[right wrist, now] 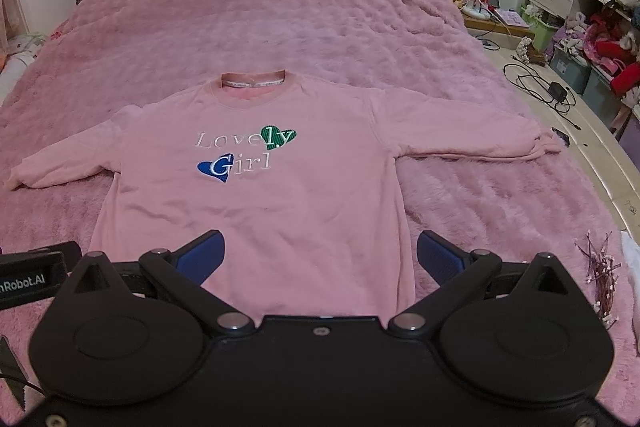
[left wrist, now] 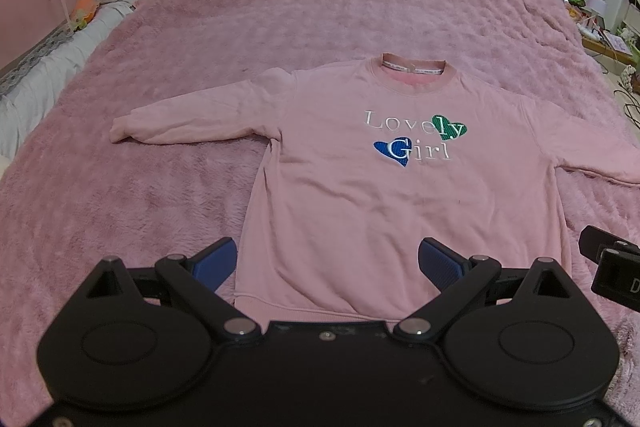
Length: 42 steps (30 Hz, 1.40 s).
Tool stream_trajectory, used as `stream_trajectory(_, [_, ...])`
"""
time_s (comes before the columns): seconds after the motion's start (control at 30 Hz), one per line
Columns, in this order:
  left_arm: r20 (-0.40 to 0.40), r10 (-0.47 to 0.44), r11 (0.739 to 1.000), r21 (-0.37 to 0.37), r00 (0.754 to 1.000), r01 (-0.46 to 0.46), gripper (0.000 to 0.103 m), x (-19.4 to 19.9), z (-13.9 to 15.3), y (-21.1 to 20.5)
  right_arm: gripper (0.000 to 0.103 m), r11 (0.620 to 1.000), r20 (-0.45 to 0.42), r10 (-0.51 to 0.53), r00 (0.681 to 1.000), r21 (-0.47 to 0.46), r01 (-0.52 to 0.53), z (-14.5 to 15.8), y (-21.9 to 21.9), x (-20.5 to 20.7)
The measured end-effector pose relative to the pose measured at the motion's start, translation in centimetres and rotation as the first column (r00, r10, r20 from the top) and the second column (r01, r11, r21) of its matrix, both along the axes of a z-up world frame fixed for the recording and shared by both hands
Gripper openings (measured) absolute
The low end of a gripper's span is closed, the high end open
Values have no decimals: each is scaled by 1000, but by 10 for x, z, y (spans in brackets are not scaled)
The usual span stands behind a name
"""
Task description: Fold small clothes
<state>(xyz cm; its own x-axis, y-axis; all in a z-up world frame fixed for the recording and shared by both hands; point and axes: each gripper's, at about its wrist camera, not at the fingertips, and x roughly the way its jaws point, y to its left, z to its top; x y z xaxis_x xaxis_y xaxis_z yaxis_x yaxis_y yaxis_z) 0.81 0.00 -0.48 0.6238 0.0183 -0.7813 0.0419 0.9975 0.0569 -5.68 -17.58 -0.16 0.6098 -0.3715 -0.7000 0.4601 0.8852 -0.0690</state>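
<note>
Both our tongs, left gripper (left wrist: 326, 263) and right gripper (right wrist: 320, 261), hang spread and empty above the hem of the flat pink cotton "Lovely Girl" sweatshirt (left wrist: 384, 203); folding is unstarted, and we judge a sleeve pinch comes next.

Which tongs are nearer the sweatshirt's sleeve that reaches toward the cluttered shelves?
Right. The right tongs hang open over the hem below that sleeve; the left tongs hang open over the hem's other corner, farther away.
</note>
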Motion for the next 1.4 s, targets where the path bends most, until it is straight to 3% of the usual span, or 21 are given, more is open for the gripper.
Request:
stream_trajectory(0.4, [0,-41,999,-4,999,41,103,20,-8,-25,103,1000,33,-23,999,14,22,-8,-27,3])
stream_trajectory(0.53, [1,-64,998,-9,998,64,103,35,-13,-43,103,999,126,-9,992,-31,13,-8,-49,-1])
stream_trajectory(0.7, [10,-101,994,-51,995,101,103,57,-19,-69,103,993,162,-53,985,-96,69,-5,-91,0])
stream_trajectory(0.87, [29,-149,985,-86,988,151,103,85,-26,-105,103,971,251,-201,947,-76,226,-3,-167,-6])
stream_trajectory(0.97, [29,-186,977,-104,982,188,103,105,-36,-134,103,949,273,-301,914,-9,315,-12,-230,-7])
stream_trajectory(1.1, [32,-230,963,-136,973,232,103,133,-54,-174,103,902,328,-430,841,127,412,-36,-307,-9])
stream_trajectory(1.17, [31,-247,957,-149,969,248,103,146,-63,-195,103,879,336,-475,813,144,454,-53,-335,-4])
stream_trajectory(1.27, [18,-274,949,-158,961,274,103,164,-81,-222,103,843,312,-533,786,113,526,-77,-377,4])
stream_trajectory(1.4, [-1,-303,940,-162,953,299,103,189,-106,-257,97,835,303,-546,781,119,538,-100,-427,7])
